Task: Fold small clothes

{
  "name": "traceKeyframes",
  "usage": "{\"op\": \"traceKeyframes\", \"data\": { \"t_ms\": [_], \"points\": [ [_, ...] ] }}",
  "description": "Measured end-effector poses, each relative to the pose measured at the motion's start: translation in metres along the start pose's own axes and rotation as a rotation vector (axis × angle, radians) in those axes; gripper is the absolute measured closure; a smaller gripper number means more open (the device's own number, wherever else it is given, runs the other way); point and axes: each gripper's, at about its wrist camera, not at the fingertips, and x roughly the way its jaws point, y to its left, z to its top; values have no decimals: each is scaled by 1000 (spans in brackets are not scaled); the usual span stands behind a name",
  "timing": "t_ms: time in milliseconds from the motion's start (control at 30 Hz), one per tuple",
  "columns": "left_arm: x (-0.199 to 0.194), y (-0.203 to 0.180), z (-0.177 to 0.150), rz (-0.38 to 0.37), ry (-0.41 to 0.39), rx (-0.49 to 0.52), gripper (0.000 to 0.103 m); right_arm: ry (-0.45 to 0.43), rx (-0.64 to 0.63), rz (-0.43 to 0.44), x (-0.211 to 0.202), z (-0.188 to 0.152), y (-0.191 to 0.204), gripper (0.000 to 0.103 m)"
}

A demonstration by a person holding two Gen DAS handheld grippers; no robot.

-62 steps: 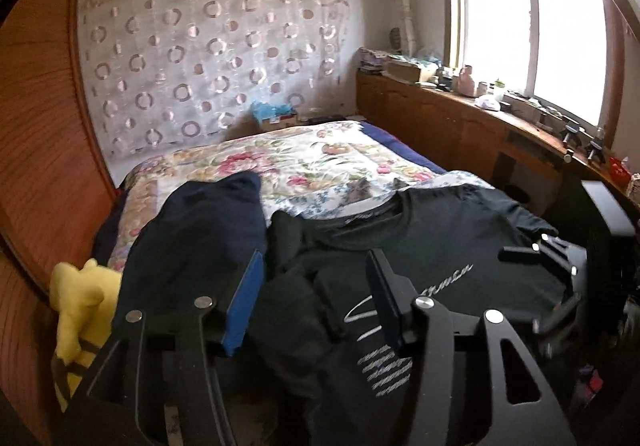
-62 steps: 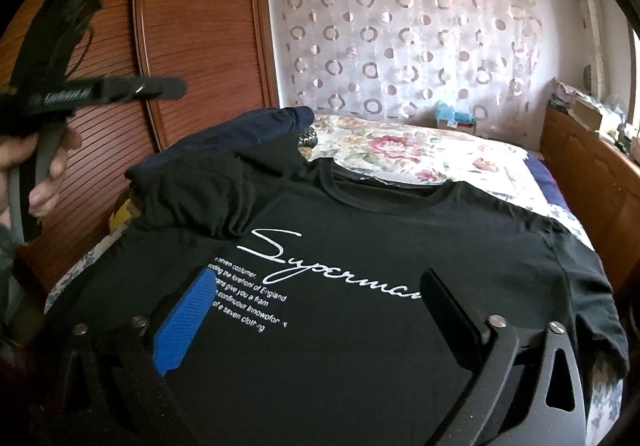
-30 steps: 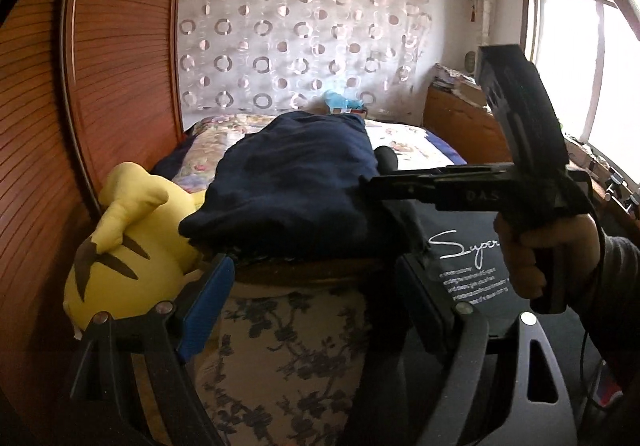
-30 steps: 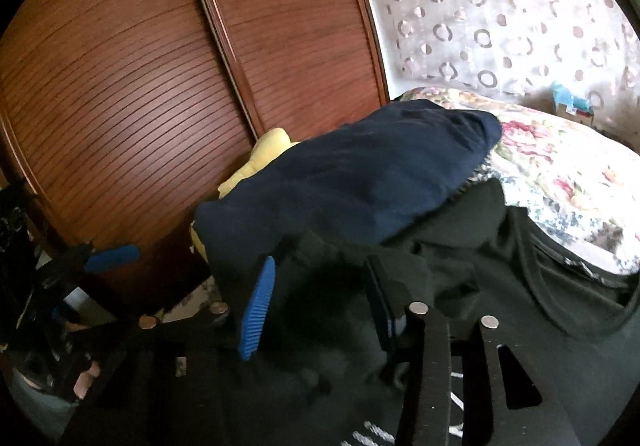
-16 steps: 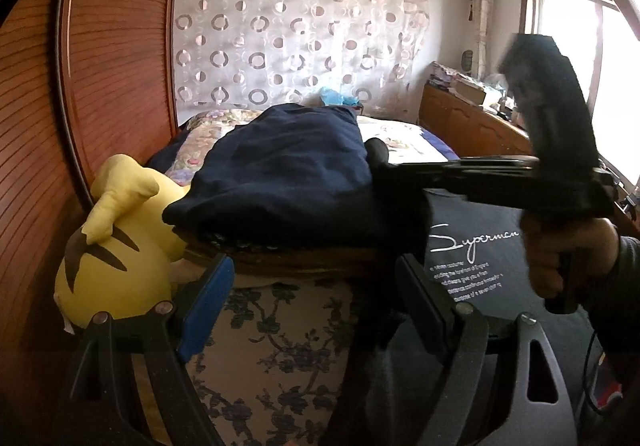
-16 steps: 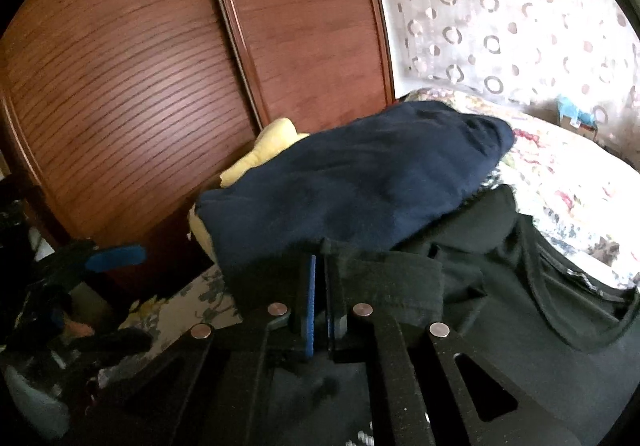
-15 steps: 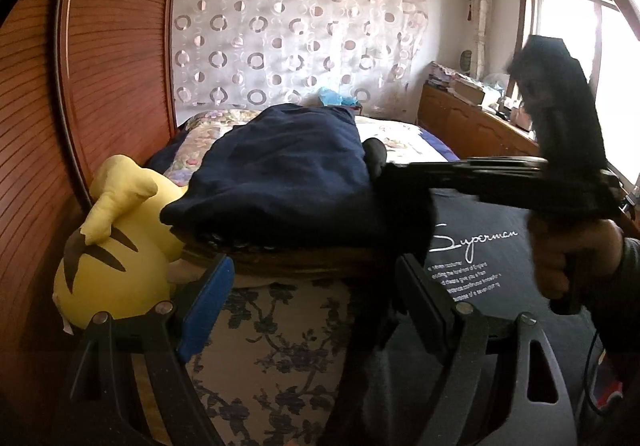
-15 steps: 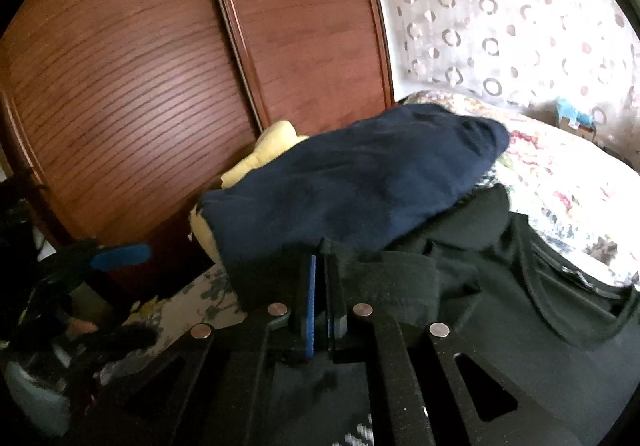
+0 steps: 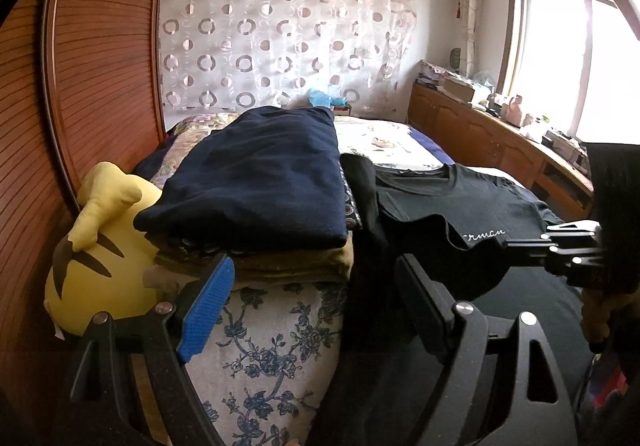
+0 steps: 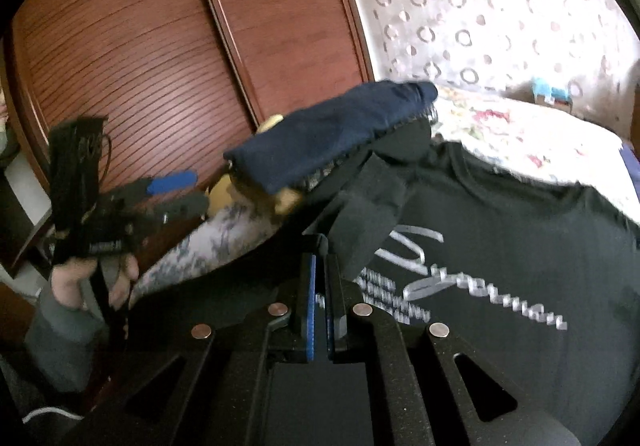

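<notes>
A black T-shirt (image 10: 500, 230) with white lettering lies spread on the bed. My right gripper (image 10: 320, 266) is shut on its left sleeve (image 10: 364, 214) and holds the cloth pulled in over the chest. In the left wrist view the right gripper (image 9: 516, 245) shows at the right with the T-shirt (image 9: 460, 202) draped from it. My left gripper (image 9: 316, 298) stands open at the bed's near left corner, nothing between its fingers. The right wrist view shows the left gripper (image 10: 172, 190) with a hand (image 10: 80, 282) around its grip.
A stack of folded clothes topped by a navy garment (image 9: 260, 174) sits left of the T-shirt. A yellow plush toy (image 9: 100, 246) lies against the wooden wardrobe doors (image 10: 160, 46). The floral bed cover (image 9: 272, 346) hangs at the near edge. Cabinets (image 9: 480, 142) run under the window.
The right gripper closed on the T-shirt's sleeve, then carried it rightward over the shirt's front. The left gripper stayed open and has hardly moved over the last second.
</notes>
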Motion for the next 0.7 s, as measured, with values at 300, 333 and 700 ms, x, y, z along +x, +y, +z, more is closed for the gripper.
{"op": "traceKeyframes", "data": {
  "t_ms": [300,333,700],
  "points": [
    [-1,-2,1,2,-4,5,20,-19,-19,-92,-5,10,8,73],
    [-1,-2,1,2,-5,3,20,-32,-17,-95,-6,12,8,66],
    [1,-4,-2,-7,9,11,20,80,-62,-111,82,46,0,62]
  ]
}}
